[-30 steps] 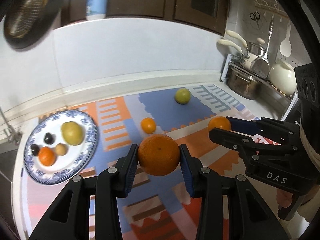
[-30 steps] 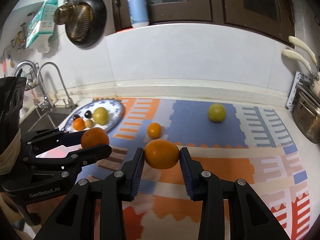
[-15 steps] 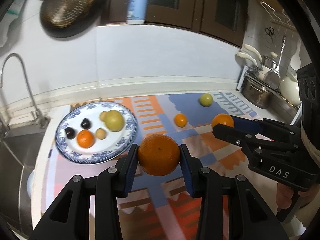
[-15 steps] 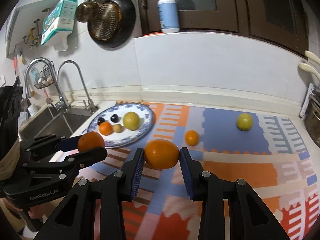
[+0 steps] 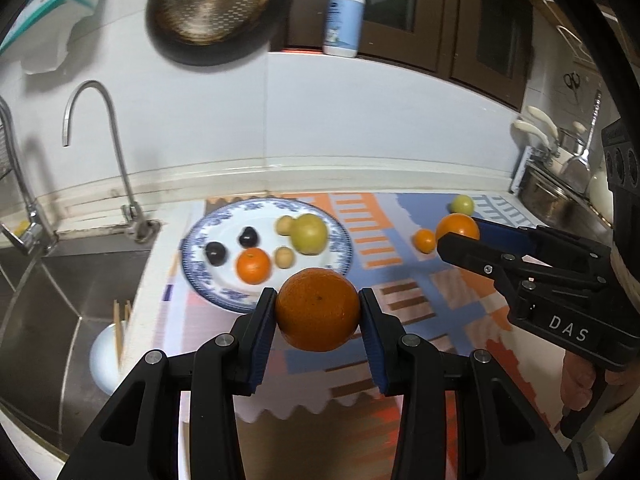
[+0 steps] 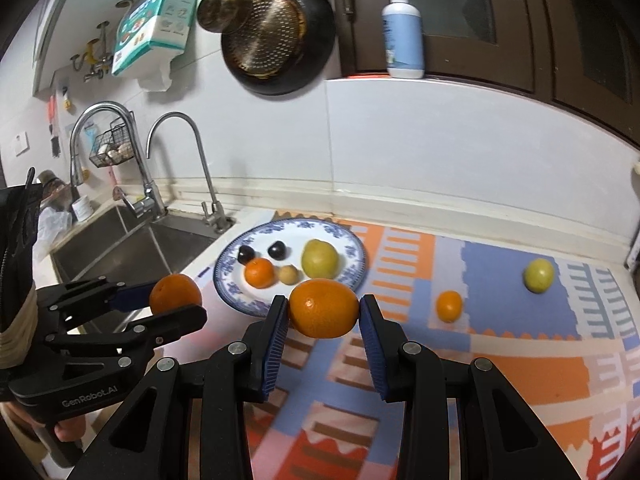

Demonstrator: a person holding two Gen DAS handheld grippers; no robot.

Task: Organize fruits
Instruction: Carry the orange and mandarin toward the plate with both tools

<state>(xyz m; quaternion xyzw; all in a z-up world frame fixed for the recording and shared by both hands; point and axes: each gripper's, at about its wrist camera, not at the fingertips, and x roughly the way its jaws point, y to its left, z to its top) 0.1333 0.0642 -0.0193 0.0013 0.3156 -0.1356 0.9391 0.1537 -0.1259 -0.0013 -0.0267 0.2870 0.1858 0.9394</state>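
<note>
My left gripper is shut on a large orange, held just in front of the blue-and-white plate. My right gripper is shut on a second orange, also near the plate's front rim. The plate holds a small orange, a yellow-green fruit, two dark fruits and two small tan ones. On the patterned mat lie a small orange and a yellow-green fruit. Each gripper shows in the other's view: the right one, the left one.
A steel sink with two taps lies left of the plate; a white bowl with chopsticks sits in it. A pan and a pump bottle are up on the wall. Pots stand at the right.
Both grippers have carried their oranges leftward across the mat toward the plate, which now sits just beyond them. The sink has come into view. The grips are unchanged.
</note>
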